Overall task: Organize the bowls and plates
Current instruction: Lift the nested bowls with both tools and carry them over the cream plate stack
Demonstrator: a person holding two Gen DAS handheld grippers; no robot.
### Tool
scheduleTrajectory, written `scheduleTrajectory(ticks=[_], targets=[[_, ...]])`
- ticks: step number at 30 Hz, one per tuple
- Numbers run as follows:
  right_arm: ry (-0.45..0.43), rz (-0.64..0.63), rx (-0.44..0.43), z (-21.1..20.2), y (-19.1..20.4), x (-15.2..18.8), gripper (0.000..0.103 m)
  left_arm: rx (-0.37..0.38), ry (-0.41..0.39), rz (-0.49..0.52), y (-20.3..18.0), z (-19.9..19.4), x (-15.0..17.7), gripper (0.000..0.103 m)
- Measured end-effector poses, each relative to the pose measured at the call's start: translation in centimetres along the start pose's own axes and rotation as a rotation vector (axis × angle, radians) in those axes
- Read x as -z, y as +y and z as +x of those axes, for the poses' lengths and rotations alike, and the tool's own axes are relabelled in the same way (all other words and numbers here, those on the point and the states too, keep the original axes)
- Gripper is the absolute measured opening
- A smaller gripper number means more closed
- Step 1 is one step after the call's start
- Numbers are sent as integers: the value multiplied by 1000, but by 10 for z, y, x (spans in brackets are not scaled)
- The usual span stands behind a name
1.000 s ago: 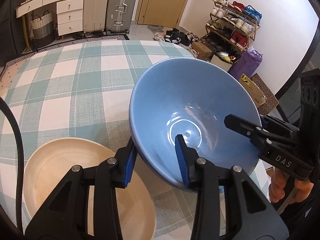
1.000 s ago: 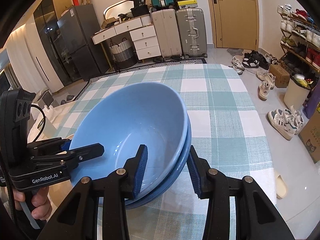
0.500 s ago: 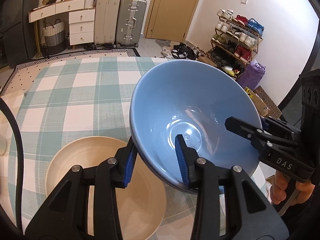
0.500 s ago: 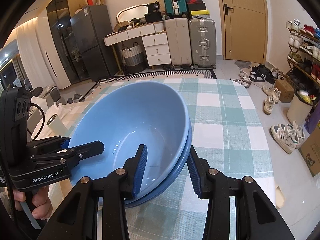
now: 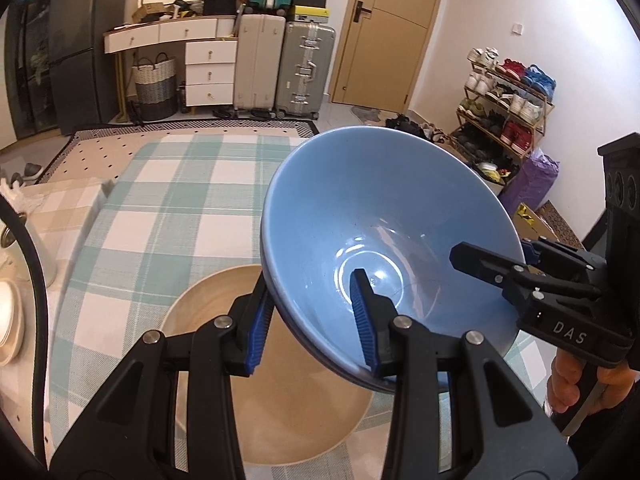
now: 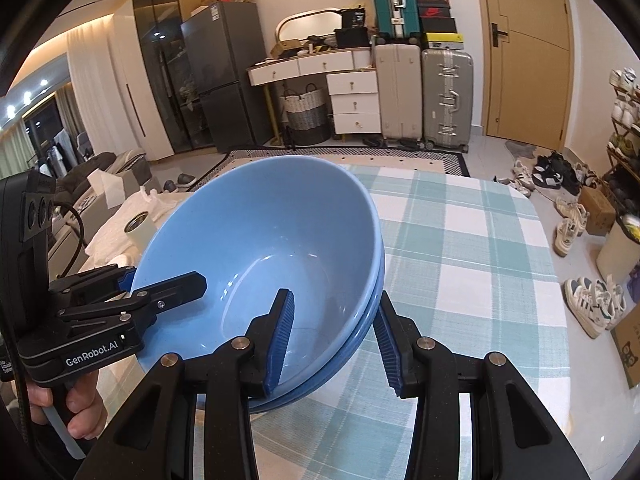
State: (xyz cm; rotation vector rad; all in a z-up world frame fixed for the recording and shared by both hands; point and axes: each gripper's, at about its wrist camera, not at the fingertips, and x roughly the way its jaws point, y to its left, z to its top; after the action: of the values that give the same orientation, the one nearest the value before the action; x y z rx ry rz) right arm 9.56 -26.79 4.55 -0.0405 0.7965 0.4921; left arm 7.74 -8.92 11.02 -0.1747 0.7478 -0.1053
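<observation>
Two nested blue bowls (image 5: pixel 380 216) hang tilted in the air above the checked tablecloth (image 5: pixel 160 220). My left gripper (image 5: pixel 310 316) is shut on their left rim, one pad inside and one outside. My right gripper (image 6: pixel 334 328) is shut on the opposite rim of the blue bowls (image 6: pixel 256 240) in the same way. Each gripper shows in the other's view: the right gripper (image 5: pixel 500 264) and the left gripper (image 6: pixel 168 284). A wide beige bowl (image 5: pixel 280 420) rests on the cloth under the lifted bowls, partly hidden by them.
White plates (image 5: pixel 8 328) sit at the table's left edge, near a white cup (image 6: pixel 138 226) and a tissue box (image 6: pixel 108 188). The table's right edge drops to a floor strewn with shoes (image 6: pixel 592 304). Suitcases and drawers stand by the far wall.
Both grippers have carried the blue bowls up and to the left. The beige bowl, which lay off to the left, now lies beneath them. The grips are unchanged.
</observation>
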Motion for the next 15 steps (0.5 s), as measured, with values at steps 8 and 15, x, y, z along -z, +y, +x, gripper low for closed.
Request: scheduleTrajectory(ticks=[8, 15], targets=[[26, -54, -69, 17, 32, 2, 41, -65, -17, -67, 36, -29, 23, 34], [48, -119, -92, 34, 61, 8, 41, -95, -29, -114, 66, -47, 45, 34]])
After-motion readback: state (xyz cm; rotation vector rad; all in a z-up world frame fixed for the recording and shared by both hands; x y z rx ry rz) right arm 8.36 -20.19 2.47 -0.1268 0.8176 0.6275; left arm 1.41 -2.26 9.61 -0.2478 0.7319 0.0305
